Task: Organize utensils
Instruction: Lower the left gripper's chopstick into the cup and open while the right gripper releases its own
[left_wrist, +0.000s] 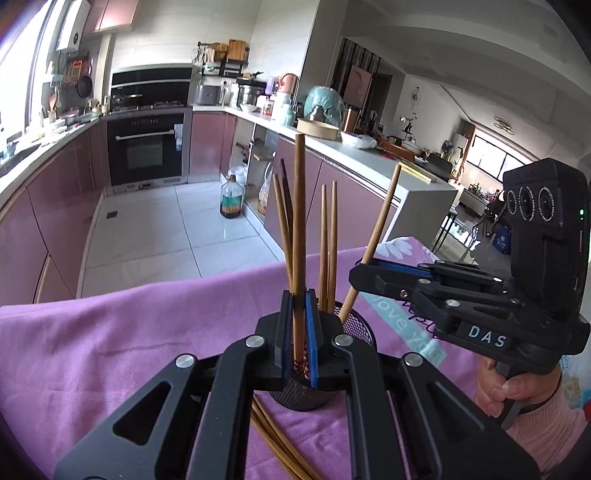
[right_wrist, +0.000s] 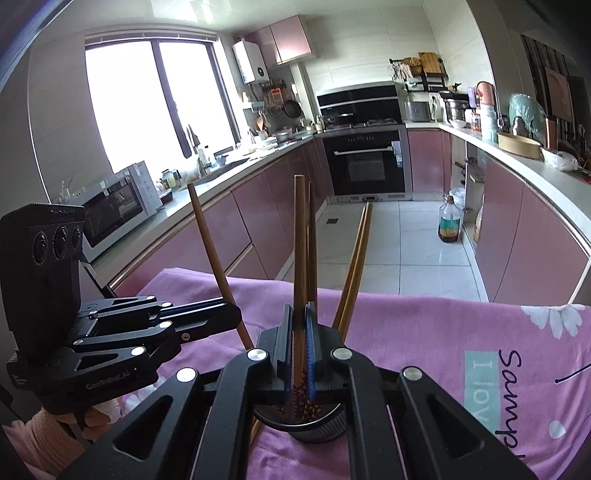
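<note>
Slender brown wooden chopstick (left_wrist: 298, 236), patterned at its lower end, upright between the left tongs (left_wrist: 299, 332), clenched on it above a black wire-mesh cup (left_wrist: 356, 325). Second wooden chopstick (right_wrist: 301, 258), likewise upright, clenched in the right tongs (right_wrist: 300, 350). Further chopsticks (left_wrist: 328, 243) standing inside the cup; loose ones (left_wrist: 280, 446) flat beside it. Purple cloth (left_wrist: 110, 343) over the tabletop, far edge near.
</note>
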